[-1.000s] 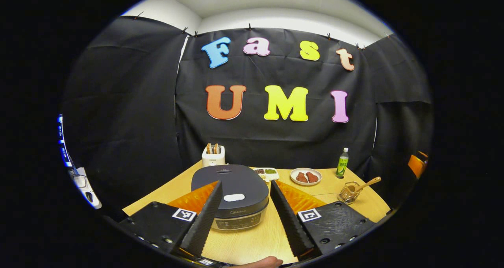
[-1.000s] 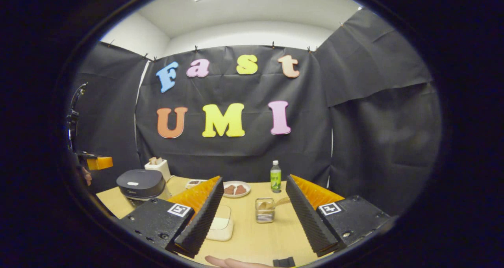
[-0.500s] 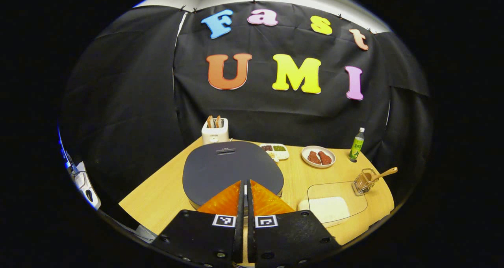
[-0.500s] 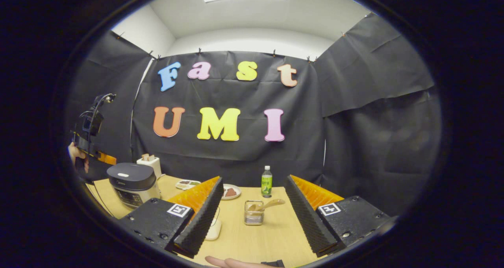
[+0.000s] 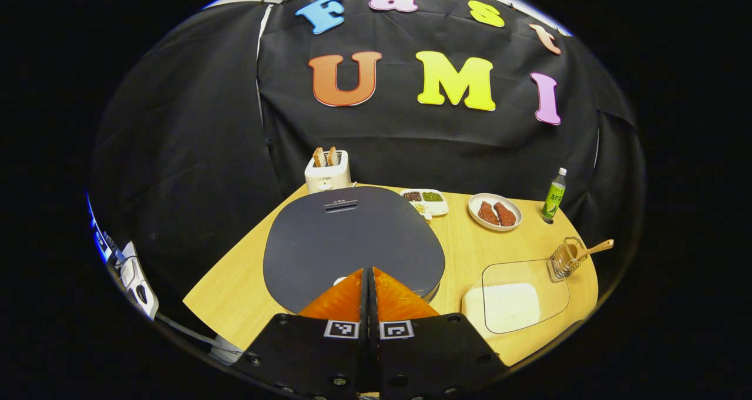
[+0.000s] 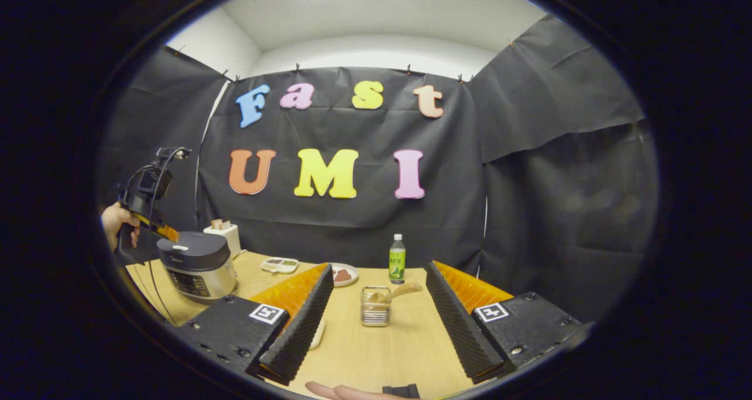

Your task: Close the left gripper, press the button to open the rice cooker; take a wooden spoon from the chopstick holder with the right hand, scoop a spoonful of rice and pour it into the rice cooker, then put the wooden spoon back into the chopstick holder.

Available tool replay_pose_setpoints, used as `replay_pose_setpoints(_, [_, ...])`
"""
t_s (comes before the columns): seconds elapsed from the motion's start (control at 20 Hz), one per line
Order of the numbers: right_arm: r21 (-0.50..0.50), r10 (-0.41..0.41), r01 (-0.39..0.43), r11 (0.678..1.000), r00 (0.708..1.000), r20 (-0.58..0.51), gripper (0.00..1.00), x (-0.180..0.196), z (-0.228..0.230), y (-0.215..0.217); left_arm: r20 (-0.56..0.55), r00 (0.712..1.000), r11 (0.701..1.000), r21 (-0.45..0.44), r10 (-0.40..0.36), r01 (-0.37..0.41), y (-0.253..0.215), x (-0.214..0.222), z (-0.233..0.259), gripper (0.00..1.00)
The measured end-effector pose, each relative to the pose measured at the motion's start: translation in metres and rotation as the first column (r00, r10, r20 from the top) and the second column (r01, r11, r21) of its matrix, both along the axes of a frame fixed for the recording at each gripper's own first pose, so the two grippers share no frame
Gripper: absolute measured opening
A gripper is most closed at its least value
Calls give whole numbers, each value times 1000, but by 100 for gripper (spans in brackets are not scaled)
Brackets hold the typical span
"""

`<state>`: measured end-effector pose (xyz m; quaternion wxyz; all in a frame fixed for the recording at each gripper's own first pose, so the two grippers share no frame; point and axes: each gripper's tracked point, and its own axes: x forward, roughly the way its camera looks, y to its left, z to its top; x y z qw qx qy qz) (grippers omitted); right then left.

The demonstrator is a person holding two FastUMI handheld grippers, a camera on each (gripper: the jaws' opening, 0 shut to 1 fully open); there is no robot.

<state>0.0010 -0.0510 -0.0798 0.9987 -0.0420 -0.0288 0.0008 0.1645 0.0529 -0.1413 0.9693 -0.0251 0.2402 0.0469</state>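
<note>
Left gripper view: left gripper [image 5: 368, 271] jaws pressed together, empty, tips over front of cooker [image 5: 352, 241] lid, lid down; contact unclear. Rice tray [image 5: 510, 303] right, then holder [image 5: 565, 258] with spoon [image 5: 593, 249].

Right gripper view: right gripper [image 6: 382, 315] jaws wide apart, empty, holder ahead between fingers.

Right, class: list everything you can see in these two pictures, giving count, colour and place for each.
rice cooker: one, dark lid shut, table's left part
toaster: one, white, two slices in it, behind the cooker
divided dish: one, white, right of the toaster
plate: one, white, two brown pieces on it
bottle: one, green, far right
chopstick holder: one, wire, holds the wooden spoon
rice container: one, clear, white rice inside
table: one, light wood
left gripper: shut, over the cooker's button
right gripper: open, facing the holder
hand: one, holding the left gripper
</note>
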Motion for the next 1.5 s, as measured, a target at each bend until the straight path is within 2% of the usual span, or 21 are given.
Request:
replay_pose_setpoints(0.1, [4,-4,4,1000,1000,-12,100,4,-3,-4,-16,1000,1000,18,4,-4,2,4,-7,0])
replay_pose_setpoints(0.35, [6,-24,24,1000,1000,-2,99,5,-3,-12,-70,997,1000,-17,-13,12,-3,0,-21,0])
replay_pose_setpoints(0.6, [0,9,-9,1000,1000,4,100,-5,2,4,-122,993,999,-53,-3,-3,-1,1,-26,0])
replay_pose_setpoints(0.75, [4,20,-20,1000,1000,20,99,-11,5,8,-124,992,995,-102,-11,-2,-1,2,-25,0])
replay_pose_setpoints(0.85, [17,24,-24,1000,1000,17,100,-14,1,8,-106,993,995,-90,-47,37,-3,0,-18,0])
replay_pose_setpoints(0.95, [43,24,-24,999,1000,6,99,-12,-4,7,-41,996,989,-131,-76,70,-9,-2,-5,1])
replay_pose_setpoints(1.0, [57,25,-25,998,1000,-1,100,-9,-8,7,35,995,986,-138,-90,94,-11,-2,12,19])
replay_pose_setpoints(1.05, [69,24,-23,997,1000,-9,99,-5,-11,8,93,991,985,-134,-100,112,-11,-5,27,22])
replay_pose_setpoints(1.15, [84,19,-16,996,999,-33,100,2,-21,10,222,970,990,-80,-97,117,-10,-13,64,74])
replay_pose_setpoints(1.2, [87,20,-16,996,999,-44,99,5,-27,12,284,956,996,-31,-73,85,-3,-18,82,100])
replay_pose_setpoints(1.4, [89,22,-16,996,998,-67,100,14,-45,14,352,935,999,7,-35,34,-4,-55,116,96])
replay_pose_setpoints(1.45, [92,23,-16,996,997,-74,99,17,-50,14,370,928,1000,16,-31,27,-4,-65,123,87])
replay_pose_setpoints(1.5, [96,23,-15,995,996,-83,100,20,-55,13,378,925,999,21,-31,25,-5,-72,125,96])
